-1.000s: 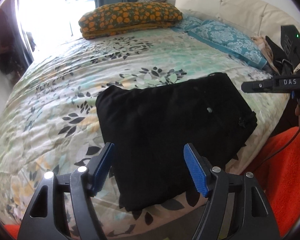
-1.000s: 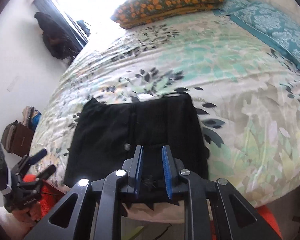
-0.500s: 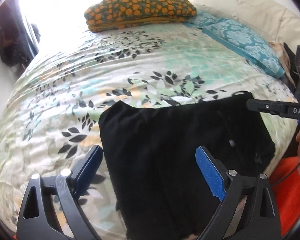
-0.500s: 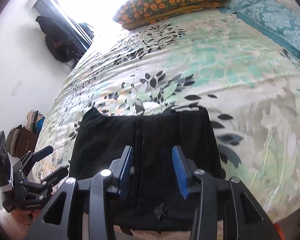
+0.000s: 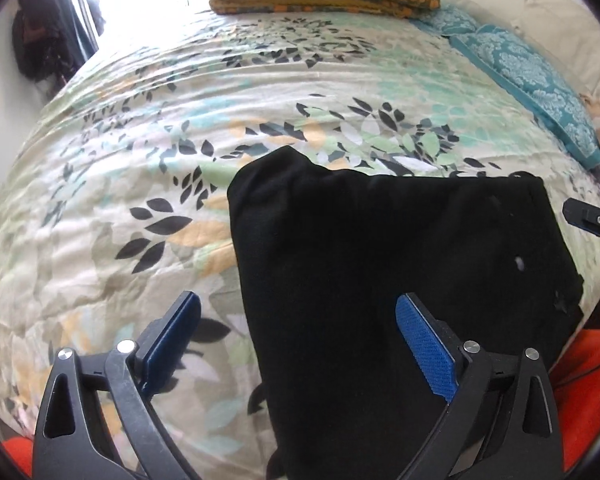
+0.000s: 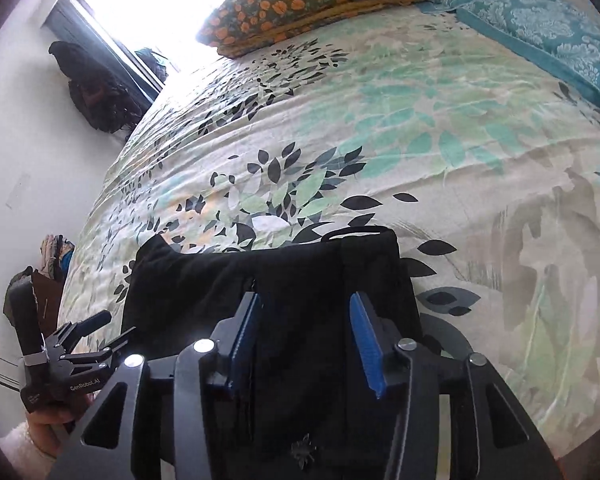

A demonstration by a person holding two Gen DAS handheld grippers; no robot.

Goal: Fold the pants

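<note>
Pants: black, folded, flat on bed near its edge. Left gripper: jaws opening, wide, gripping nothing. Right gripper: jaws opening above pants, gripping nothing.

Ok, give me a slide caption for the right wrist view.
Right gripper opening above folded black pants on a floral bedspread.

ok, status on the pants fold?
Left tool and right tool both opening, empty. Black pants folded flat at bed edge. Nothing in the way.
</note>
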